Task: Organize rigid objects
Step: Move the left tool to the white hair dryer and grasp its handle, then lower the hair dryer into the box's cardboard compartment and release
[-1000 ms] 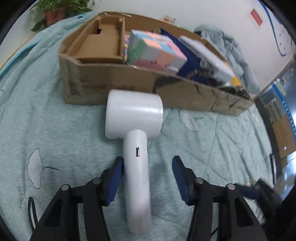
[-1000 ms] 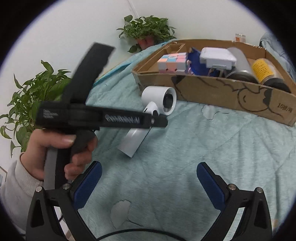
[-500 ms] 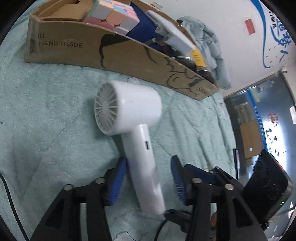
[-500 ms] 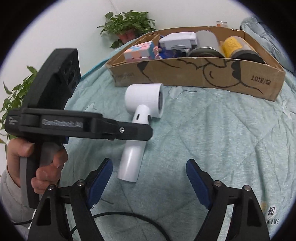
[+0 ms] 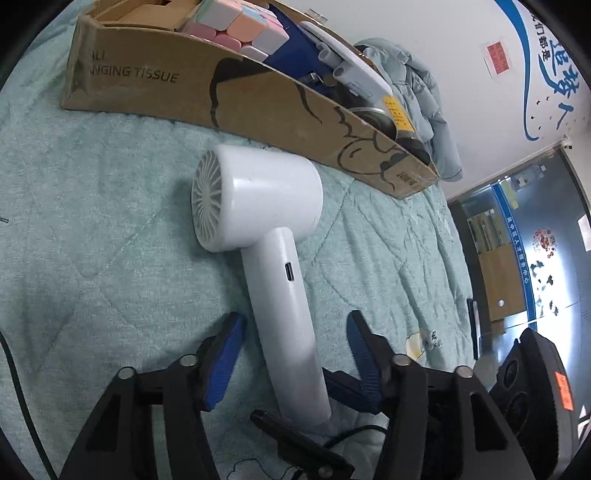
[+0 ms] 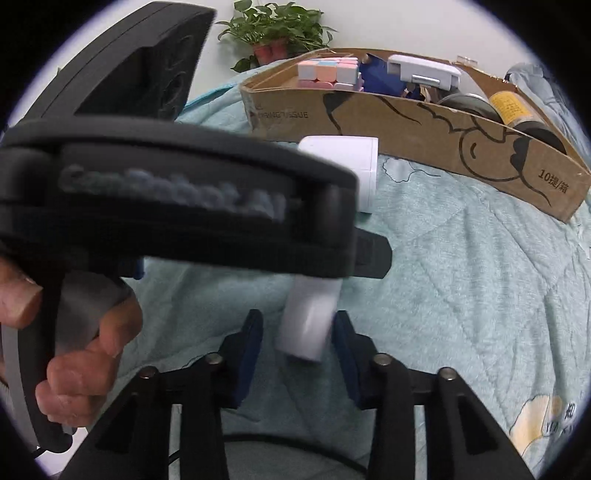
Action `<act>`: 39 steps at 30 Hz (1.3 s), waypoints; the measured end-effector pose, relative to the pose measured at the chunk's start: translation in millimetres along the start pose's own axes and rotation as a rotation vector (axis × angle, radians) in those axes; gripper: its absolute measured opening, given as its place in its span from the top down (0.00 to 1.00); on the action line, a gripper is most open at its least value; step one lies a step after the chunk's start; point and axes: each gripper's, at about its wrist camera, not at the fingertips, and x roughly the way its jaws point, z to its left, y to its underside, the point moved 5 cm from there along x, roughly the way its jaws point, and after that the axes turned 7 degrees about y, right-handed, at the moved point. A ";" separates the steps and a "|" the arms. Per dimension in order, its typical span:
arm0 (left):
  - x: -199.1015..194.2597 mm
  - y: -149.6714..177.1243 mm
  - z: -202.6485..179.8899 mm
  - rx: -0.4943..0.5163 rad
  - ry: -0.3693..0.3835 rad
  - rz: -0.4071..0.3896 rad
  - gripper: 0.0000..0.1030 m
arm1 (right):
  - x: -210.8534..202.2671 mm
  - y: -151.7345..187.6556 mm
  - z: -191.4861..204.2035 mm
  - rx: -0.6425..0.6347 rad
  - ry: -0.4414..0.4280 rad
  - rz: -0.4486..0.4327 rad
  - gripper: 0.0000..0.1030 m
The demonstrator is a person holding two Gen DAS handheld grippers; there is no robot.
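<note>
A white hair dryer (image 5: 258, 206) lies on the teal quilt in front of a long cardboard box (image 5: 258, 99). Its handle (image 5: 288, 325) points toward me. My left gripper (image 5: 293, 343) is open, its blue pads on either side of the handle with gaps. My right gripper (image 6: 299, 343) is also open and straddles the handle's end (image 6: 306, 325) from below. The left gripper's black body (image 6: 177, 206) and the hand holding it hide most of the dryer in the right wrist view; only part of its head (image 6: 351, 166) shows.
The box (image 6: 424, 122) holds a pastel cube (image 5: 240, 29), a blue item (image 5: 295, 55), a grey-white device (image 6: 424, 72) and dark jars (image 6: 517, 110). A potted plant (image 6: 277, 33) stands behind the box. The quilt (image 6: 480, 295) spreads to the right.
The right gripper has moved in from the side and narrowed, so its pads now flank the handle's end. The left gripper stays open around the handle, a little closer to the dryer.
</note>
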 end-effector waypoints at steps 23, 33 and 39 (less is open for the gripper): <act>-98.5 -31.2 -18.1 0.059 0.011 -0.198 0.71 | -40.1 -55.6 16.9 -0.011 0.008 -0.182 0.72; -167.2 -118.7 -12.4 0.117 -0.008 -0.277 0.71 | -36.3 -142.5 43.1 -0.060 0.001 -0.272 0.71; -185.1 -180.7 12.7 0.111 -0.032 -0.267 0.71 | -9.7 -196.2 46.0 -0.037 -0.027 -0.243 0.70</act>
